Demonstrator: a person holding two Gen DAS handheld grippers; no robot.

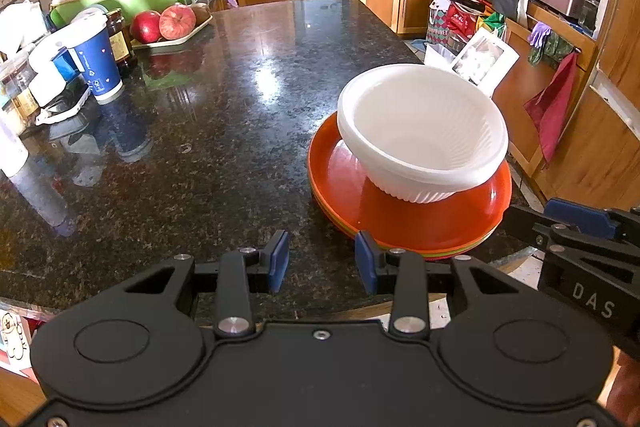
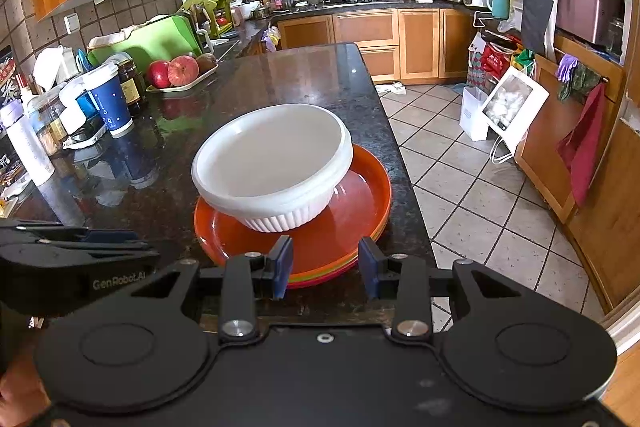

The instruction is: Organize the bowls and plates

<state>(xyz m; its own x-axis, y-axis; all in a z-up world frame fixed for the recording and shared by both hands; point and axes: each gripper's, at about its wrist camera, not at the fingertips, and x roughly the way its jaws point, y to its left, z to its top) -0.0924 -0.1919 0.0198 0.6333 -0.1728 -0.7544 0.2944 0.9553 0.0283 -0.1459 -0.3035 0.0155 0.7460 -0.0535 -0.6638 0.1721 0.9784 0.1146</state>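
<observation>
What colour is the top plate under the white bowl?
Orange top plate, clearest in the right wrist view.

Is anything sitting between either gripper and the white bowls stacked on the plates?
Nothing visible. The right gripper and left gripper are both open, with only bare countertop and the orange plate's near rim before the white bowls.
</observation>
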